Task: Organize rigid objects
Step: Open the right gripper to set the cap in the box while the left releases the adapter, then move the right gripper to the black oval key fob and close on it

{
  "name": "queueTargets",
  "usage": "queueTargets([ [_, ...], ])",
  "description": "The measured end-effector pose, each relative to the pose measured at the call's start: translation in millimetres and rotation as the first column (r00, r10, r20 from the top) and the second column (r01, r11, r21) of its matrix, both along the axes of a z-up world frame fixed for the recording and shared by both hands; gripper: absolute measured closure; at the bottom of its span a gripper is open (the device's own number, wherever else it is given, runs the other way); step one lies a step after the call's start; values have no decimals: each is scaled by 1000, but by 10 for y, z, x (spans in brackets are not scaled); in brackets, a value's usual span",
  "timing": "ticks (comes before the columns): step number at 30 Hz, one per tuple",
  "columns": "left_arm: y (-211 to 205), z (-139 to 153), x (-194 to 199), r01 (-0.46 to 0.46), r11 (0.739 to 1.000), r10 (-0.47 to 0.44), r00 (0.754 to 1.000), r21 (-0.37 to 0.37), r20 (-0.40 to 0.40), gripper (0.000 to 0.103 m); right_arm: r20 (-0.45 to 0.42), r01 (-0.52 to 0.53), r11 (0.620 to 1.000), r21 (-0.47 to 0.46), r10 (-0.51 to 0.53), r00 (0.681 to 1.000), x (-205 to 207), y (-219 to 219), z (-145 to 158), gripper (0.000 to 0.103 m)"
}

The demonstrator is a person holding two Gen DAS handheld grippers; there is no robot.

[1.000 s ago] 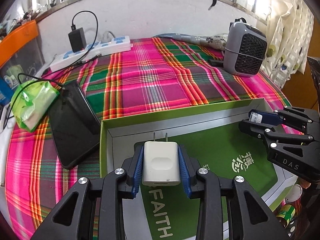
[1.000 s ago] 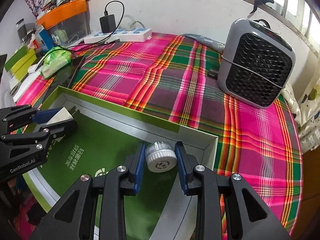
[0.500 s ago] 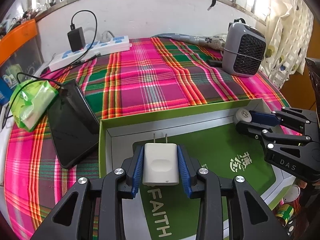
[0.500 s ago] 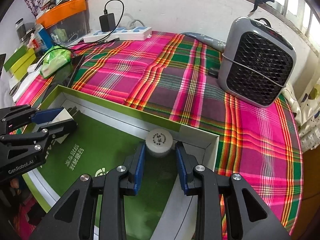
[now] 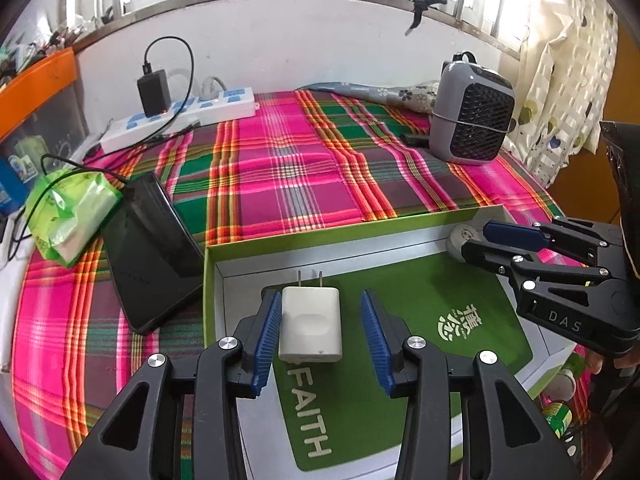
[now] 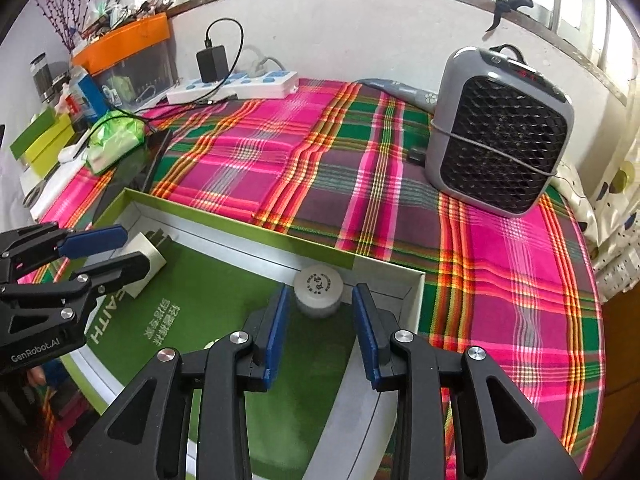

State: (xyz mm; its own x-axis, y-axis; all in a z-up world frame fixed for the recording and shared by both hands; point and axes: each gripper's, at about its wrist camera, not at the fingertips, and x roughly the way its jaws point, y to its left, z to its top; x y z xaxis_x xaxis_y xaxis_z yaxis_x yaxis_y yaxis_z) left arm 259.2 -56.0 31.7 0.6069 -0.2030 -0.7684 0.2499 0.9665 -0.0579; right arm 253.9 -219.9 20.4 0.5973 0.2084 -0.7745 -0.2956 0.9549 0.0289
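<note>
Left gripper (image 5: 320,338): spread; the white plug adapter (image 5: 311,327) sat between its blue pads (image 5: 267,340), touching or nearly touching the left pad, with a clear gap to the right one, so no longer pinched.
Adapter position: lying flat on the green liner of the box (image 5: 280,240), near the box's far left corner, just inside the left wall.
Adapter axis: long side in line with the left gripper's fingers, the two prongs pointing away toward the far wall.
Right gripper (image 6: 320,328): also spread; the small round white jar (image 6: 319,289) stood just beyond its fingertips, touching neither pad.
Jar position: upright, lid up, against the far wall of the box near the far right corner.
Nearer hand: left for the adapter, right for the jar; the two lay well apart at opposite ends of the far wall.
Key relation: each item lay straight ahead of its own gripper, so a pull straight back looked, in my judgement, enough to clear both.
Outside the box: a dark tablet (image 5: 150,252) beside the box's left wall and a grey fan heater (image 6: 498,132) at the table's far right.
</note>
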Motion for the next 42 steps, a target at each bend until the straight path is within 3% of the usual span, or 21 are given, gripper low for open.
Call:
queueTargets([
  [21,127,303,-622,-11,1000,12,998,-24,67,62,90,49,993,107,-58,994,-631,-108,340,69],
  [32,319,354,-1000,-39,999,41,992,-20,116,63,128,105,983,147,-124,984,-1172,-256,364,69],
  [42,617,294,-1346,-55,995,64,991,-80,118,63,136,159,976,147,-179,974,-1704,-185,230,69],
])
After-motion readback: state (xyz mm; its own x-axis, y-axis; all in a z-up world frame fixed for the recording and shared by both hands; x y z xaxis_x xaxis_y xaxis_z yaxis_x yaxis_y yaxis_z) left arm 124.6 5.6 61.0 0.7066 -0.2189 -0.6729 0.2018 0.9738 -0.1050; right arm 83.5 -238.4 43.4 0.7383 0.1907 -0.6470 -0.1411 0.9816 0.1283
